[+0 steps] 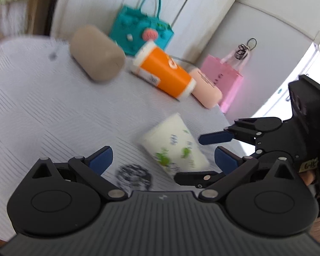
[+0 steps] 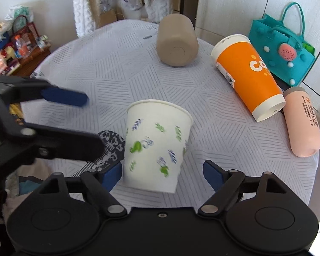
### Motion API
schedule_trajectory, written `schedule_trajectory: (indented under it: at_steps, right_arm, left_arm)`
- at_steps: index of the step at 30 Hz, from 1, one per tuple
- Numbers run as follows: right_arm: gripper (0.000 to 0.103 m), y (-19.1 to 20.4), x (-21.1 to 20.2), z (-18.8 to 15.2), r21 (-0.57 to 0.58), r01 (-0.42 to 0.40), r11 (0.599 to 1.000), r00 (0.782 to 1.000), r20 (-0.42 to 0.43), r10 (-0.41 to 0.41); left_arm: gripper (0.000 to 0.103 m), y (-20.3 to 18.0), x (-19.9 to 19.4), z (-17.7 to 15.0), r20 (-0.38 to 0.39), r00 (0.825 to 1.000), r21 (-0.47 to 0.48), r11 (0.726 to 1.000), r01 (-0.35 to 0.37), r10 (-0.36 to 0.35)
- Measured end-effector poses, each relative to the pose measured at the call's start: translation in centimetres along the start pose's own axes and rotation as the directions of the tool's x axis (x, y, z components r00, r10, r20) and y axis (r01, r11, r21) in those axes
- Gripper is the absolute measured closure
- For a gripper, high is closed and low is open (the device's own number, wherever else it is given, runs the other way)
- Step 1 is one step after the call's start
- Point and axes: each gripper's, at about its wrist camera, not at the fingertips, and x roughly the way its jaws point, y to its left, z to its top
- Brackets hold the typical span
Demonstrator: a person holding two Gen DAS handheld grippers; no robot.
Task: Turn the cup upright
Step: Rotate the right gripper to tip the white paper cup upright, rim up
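A white paper cup with green and blue leaf prints (image 2: 155,147) stands on the table with its rim up, slightly tilted, between the fingers of my right gripper (image 2: 163,173), which is open around its base without clamping it. In the left wrist view the same cup (image 1: 175,144) is blurred and leans. My left gripper (image 1: 162,161) is open and empty, just left of the cup. Its blue fingers (image 2: 64,97) show at the left of the right wrist view. The right gripper's fingers (image 1: 216,137) show at the right of the left wrist view.
An orange cup (image 2: 250,77), a tan cup (image 2: 177,42) and a peach bottle (image 2: 304,121) lie on their sides on the grey patterned tablecloth (image 2: 108,68). A teal felt bag (image 2: 284,47) and a pink bag (image 1: 226,79) stand behind. A dark patch (image 2: 111,147) lies near the cup.
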Motion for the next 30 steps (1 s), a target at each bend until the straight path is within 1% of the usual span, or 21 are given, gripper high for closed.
schedule_trajectory:
  at_steps: [2, 3, 6, 8, 13, 16, 21, 23, 26, 27, 28, 29, 30]
  right_arm:
    - [0.014, -0.4, -0.5, -0.5, 0.011, -0.023, 1.000, 1.000, 0.010, 0.023]
    - [0.014, -0.5, -0.7, -0.7, 0.011, -0.030, 1.000, 0.999, 0.015, 0.029]
    - [0.014, -0.7, -1.2, -1.1, -0.004, -0.040, 0.999, 0.999, 0.022, 0.040]
    - [0.014, -0.7, -1.4, -1.4, -0.012, -0.047, 0.999, 0.999, 0.024, 0.047]
    - [0.014, -0.8, -1.5, -1.6, -0.024, -0.064, 0.998, 0.997, 0.033, 0.065]
    - [0.014, -0.9, -1.3, -1.5, -0.027, -0.073, 0.997, 0.997, 0.038, 0.074]
    - [0.014, -1.4, -1.1, -1.0, -0.013, -0.095, 0.995, 0.994, 0.052, 0.096]
    - [0.014, -1.7, -1.0, -0.7, 0.004, -0.127, 0.992, 0.990, 0.057, 0.127]
    - [0.015, -1.9, -0.7, -0.2, 0.025, -0.167, 0.986, 0.984, 0.062, 0.165]
    - [0.017, -1.7, -0.6, -0.1, 0.031, -0.177, 0.984, 0.983, 0.061, 0.175]
    - [0.024, -1.5, -0.5, -0.1, 0.026, -0.186, 0.982, 0.981, 0.059, 0.184]
    - [0.028, -1.1, -0.5, -0.1, 0.018, -0.183, 0.983, 0.982, 0.061, 0.181]
    - [0.032, -0.8, -0.4, -0.1, 0.012, -0.176, 0.984, 0.983, 0.062, 0.175]
  left_arm:
    - [0.000, 0.3, 0.9, -0.1, -0.033, 0.999, -0.045, 0.999, 0.022, -0.024]
    - [0.002, 0.3, 1.2, -0.1, -0.043, 0.999, -0.053, 0.998, 0.025, -0.028]
    - [0.002, 0.1, 2.1, -0.4, -0.070, 0.995, -0.071, 0.995, 0.065, -0.070]
    - [0.002, -0.1, 2.8, -0.5, -0.089, 0.993, -0.083, 0.994, 0.074, -0.082]
    - [0.004, -0.1, 3.8, -0.7, -0.101, 0.990, -0.123, 0.989, 0.081, -0.094]
    - [0.007, 0.3, 4.2, -0.8, -0.096, 0.990, -0.161, 0.984, 0.083, -0.099]
    - [0.007, 1.5, 4.4, -1.0, -0.071, 0.991, -0.253, 0.963, 0.091, -0.113]
    - [0.009, 1.7, 4.4, -0.9, -0.066, 0.991, -0.270, 0.958, 0.092, -0.114]
    - [0.013, 1.5, 4.6, -1.0, -0.078, 0.990, -0.263, 0.960, 0.097, -0.122]
    - [0.015, 1.5, 4.5, -1.0, -0.075, 0.989, -0.269, 0.958, 0.103, -0.128]
    - [0.017, 1.6, 4.5, -1.1, -0.073, 0.988, -0.275, 0.955, 0.110, -0.134]
    - [0.023, 1.7, 4.6, -1.2, -0.072, 0.988, -0.275, 0.955, 0.114, -0.139]
    - [0.027, 1.7, 4.7, -1.2, -0.072, 0.988, -0.266, 0.957, 0.113, -0.137]
